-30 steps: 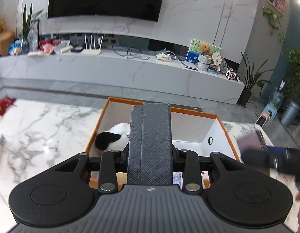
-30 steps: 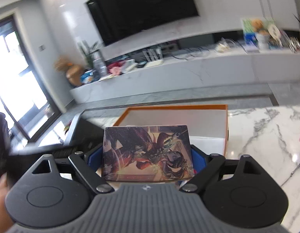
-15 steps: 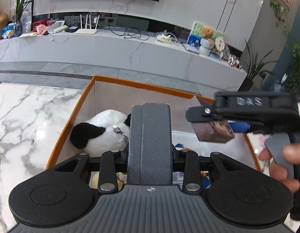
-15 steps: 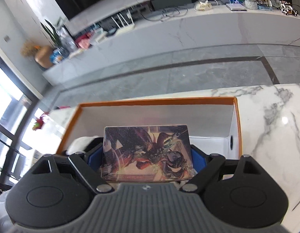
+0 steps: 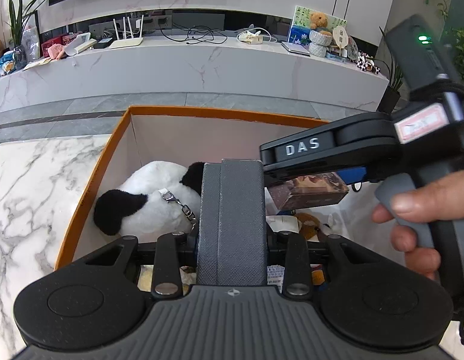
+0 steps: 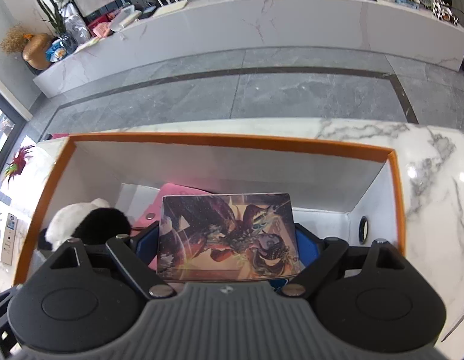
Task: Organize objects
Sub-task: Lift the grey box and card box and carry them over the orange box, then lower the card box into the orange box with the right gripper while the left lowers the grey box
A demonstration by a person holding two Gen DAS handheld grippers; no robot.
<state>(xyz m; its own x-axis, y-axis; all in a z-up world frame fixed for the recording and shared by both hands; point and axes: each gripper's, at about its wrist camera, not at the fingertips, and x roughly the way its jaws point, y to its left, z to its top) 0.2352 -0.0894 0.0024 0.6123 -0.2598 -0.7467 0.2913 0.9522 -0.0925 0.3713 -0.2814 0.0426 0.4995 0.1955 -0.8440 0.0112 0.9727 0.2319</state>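
An orange-rimmed box (image 5: 201, 111) (image 6: 232, 139) with white inner walls stands on the marble table. Inside lie a black-and-white panda plush (image 5: 147, 198) (image 6: 81, 225), a pink item (image 6: 177, 189) and a small brown plush (image 5: 310, 225). My left gripper (image 5: 233, 163) hangs over the box's near side, shut with nothing between its fingers. My right gripper (image 6: 227, 231) is shut on a flat picture box with fantasy art (image 6: 228, 237) (image 5: 310, 195), held over the inside of the orange box. A hand (image 5: 421, 204) grips the right gripper's handle.
The marble table (image 5: 36, 180) (image 6: 436, 165) spreads on both sides of the orange box. A small white carton (image 6: 8, 240) and a red ornament (image 6: 18, 162) lie at its left. A long marble console (image 5: 171, 66) stands beyond the grey floor.
Both grippers have sunk toward the orange box. The right gripper carried the picture box in from the right until it hung over the box's inside. The left gripper stayed shut.
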